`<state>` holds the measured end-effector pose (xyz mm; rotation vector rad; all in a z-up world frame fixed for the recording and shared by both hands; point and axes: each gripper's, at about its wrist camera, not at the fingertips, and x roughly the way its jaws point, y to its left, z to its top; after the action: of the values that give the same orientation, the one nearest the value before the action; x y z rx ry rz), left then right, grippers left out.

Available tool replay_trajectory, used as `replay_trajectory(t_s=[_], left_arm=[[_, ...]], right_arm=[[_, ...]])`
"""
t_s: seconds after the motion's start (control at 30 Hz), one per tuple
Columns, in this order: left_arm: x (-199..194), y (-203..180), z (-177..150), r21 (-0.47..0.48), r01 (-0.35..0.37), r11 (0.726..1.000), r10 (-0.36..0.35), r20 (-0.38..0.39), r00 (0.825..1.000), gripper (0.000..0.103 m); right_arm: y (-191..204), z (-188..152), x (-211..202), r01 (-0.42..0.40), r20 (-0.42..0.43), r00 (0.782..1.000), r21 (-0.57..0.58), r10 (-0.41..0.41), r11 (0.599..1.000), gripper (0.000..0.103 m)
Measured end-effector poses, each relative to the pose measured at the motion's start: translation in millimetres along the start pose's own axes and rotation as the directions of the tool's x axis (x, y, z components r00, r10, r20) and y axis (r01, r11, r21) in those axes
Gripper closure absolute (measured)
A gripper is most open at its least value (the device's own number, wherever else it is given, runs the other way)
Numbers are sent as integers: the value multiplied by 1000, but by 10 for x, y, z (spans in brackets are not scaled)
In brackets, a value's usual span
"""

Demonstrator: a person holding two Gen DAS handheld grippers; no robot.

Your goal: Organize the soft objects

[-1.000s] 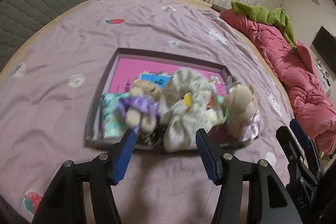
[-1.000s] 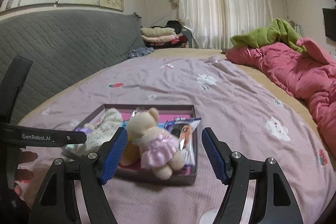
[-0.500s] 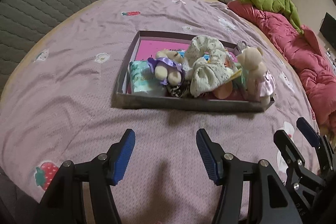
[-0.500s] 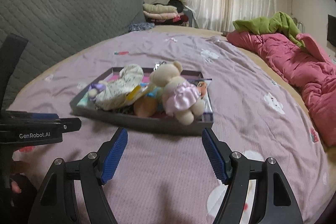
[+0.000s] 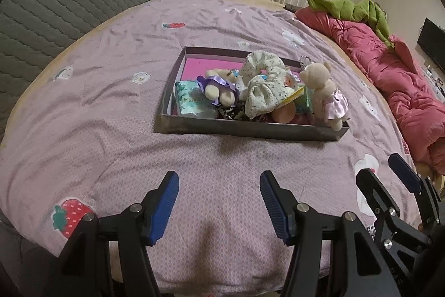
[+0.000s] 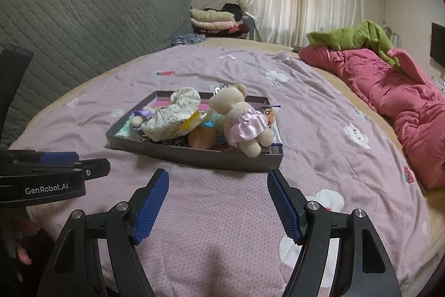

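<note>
- My left tool (image 5: 218, 203) hovers over the lilac bed (image 5: 111, 113), fingers spread wide, holding nothing.
- My right tool (image 6: 218, 203) is likewise spread and empty.
- The soft toys sit in a grey tray (image 5: 250, 128) ahead, the pink-dressed teddy bear (image 5: 324, 92) at its right end.

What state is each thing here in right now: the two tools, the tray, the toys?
Left tool: open, empty, over the bedspread.
Right tool: open, empty.
Gray tray: on the bed, heaped with soft things.
Bear in pink dress: propped at the tray's corner, one foot over the rim.
Bear in purple dress: lying in the tray.
Floral cloth bundle: piled mid-tray.
Tissue pack: in the tray.
</note>
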<state>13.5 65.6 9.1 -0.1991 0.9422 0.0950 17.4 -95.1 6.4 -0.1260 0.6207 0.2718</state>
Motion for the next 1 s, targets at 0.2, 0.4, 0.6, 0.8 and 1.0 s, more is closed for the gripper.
replay_trajectory(t_s=[0.2, 0.4, 0.6, 0.8, 1.0], left_arm=[[-147, -3, -56, 9, -5, 1000, 5, 22, 1000, 43], [-257, -46, -142, 28, -3, 1000, 2, 33, 999, 43], [-244, -73, -205, 21, 1, 1000, -1, 28, 1000, 43], [-170, -119, -246, 39, -15, 999, 14, 23, 1000, 43], [-59, -95, -283, 37, -26, 999, 26, 1, 1000, 43]], right_arm=[[19, -12, -103, 5, 1, 1000, 18, -5, 1000, 28], [41, -48, -200, 4, 8, 1000, 25, -4, 1000, 28], [77, -108, -231, -7, 6, 1000, -5, 7, 1000, 28], [67, -186, -98, -30, -40, 999, 3, 30, 1000, 28], [56, -248, -3, -29, -50, 998, 1, 29, 1000, 28]])
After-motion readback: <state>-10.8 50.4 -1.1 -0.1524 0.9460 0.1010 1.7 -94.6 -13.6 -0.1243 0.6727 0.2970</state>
